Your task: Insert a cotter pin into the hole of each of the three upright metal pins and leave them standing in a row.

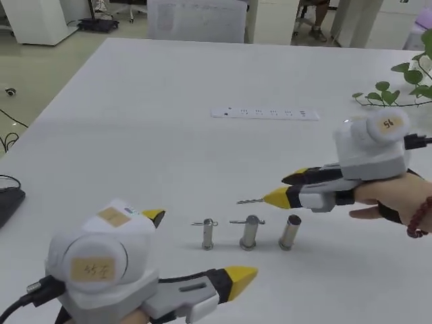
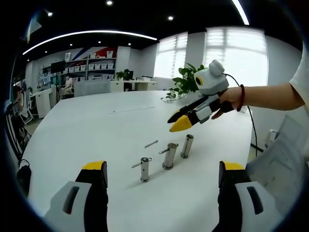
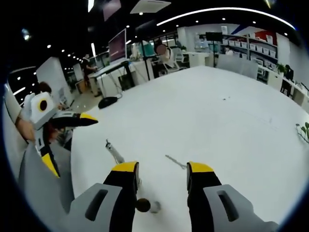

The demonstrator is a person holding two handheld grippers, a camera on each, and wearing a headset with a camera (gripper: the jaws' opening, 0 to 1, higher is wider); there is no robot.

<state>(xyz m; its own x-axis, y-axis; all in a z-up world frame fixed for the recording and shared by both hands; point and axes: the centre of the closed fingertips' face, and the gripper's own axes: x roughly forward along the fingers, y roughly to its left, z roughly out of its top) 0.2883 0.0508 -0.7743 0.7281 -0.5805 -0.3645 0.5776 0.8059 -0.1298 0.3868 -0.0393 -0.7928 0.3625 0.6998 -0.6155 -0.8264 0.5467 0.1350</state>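
Head view: we see three metal pins standing upright in a row on the white surface [image 1: 135,135]. The left pin [image 1: 208,236] and the middle pin [image 1: 249,233] each carry a cotter pin crosswise through the top, the first cotter pin [image 1: 200,223] and the second cotter pin [image 1: 238,221] both sticking out to the left. The right pin [image 1: 291,232] stands plain. A loose cotter pin [image 1: 250,200] lies just behind the row.

The right hand-held gripper [image 1: 282,189] hangs over the right end of the row, tip pointing left at the loose cotter pin. In the right gripper view we see its jaws parted with nothing between them and the loose cotter pin lying on the surface ahead of the gap.

The left hand-held gripper [image 1: 197,246] sits low in front of the row. In the left gripper view its jaws stand wide apart and empty, framing the three pins.

Farther back on the surface lies a power strip [image 1: 264,113], and a plant [image 1: 405,81] is at the right edge.
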